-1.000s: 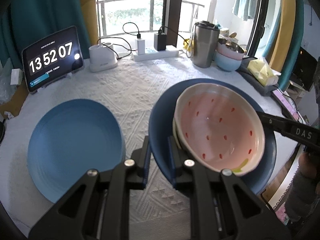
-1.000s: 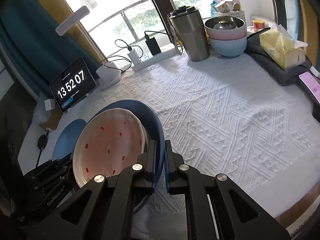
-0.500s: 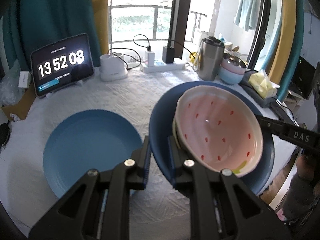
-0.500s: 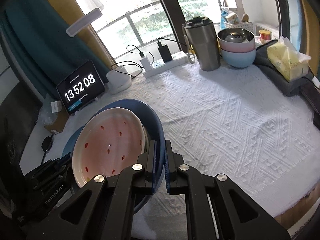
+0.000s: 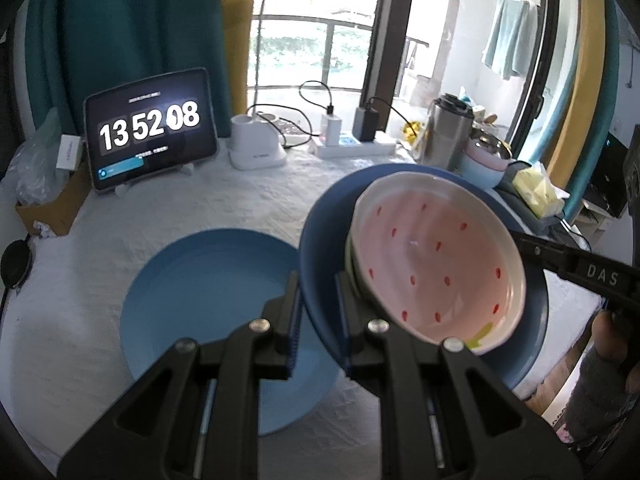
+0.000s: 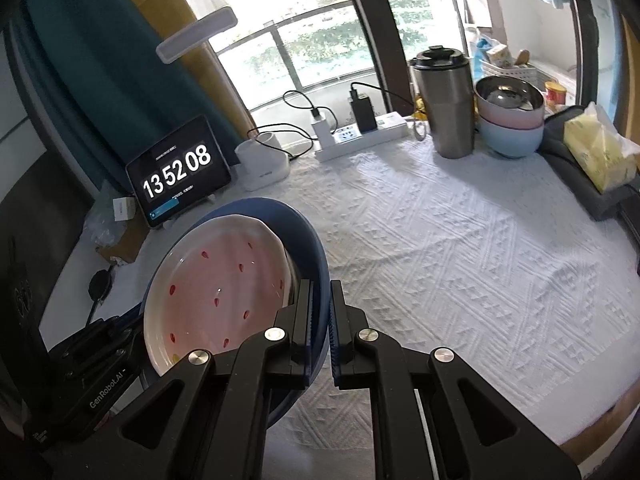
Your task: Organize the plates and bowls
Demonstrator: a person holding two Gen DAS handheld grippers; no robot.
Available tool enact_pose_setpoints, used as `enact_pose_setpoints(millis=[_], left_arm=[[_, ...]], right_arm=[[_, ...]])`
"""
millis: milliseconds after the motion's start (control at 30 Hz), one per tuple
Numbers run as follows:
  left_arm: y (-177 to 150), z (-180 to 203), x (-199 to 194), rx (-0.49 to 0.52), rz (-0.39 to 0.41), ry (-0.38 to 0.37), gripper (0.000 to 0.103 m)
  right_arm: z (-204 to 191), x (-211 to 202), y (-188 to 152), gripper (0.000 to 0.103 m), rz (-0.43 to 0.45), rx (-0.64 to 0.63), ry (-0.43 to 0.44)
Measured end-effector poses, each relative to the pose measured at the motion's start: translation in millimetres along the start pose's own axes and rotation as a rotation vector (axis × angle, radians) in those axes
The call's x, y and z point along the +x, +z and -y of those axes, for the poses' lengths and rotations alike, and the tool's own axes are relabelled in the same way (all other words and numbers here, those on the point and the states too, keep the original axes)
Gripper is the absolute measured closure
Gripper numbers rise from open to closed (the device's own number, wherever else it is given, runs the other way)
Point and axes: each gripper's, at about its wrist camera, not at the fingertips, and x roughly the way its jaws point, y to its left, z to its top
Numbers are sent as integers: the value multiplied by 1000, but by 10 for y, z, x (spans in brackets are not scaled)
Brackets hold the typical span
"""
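The left tool [image 5: 318, 312] and the right tool [image 6: 319, 320] each clamp opposite rims of a dark blue plate [image 5: 324, 240] carrying a pink bowl [image 5: 436, 260], held above the worktop [image 6: 460, 240] beside a light blue plate [image 5: 208, 292].

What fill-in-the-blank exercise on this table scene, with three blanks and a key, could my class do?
1. Both the left gripper and the right gripper are clamped on the rim of the dark blue ____.
2. Inside the dark blue plate sits a pink bowl dotted with ____ seed marks.
3. On the white tablecloth lies a light blue plate, and the tablet clock behind it shows 13 52 ____.

Missing words: plate; red; 08
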Motion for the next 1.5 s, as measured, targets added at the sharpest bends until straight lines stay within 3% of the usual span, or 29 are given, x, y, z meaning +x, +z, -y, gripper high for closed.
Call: enact_pose_setpoints(millis=[767,1500], left_arm=[[-14,-805,-89,-108,10,70,88],[-69,-1245,53,-158,-14,107,88]], right_arm=[[-789,520,88,94,-70,-98,50],[-1114,1033,30,94,-153,-113,70]])
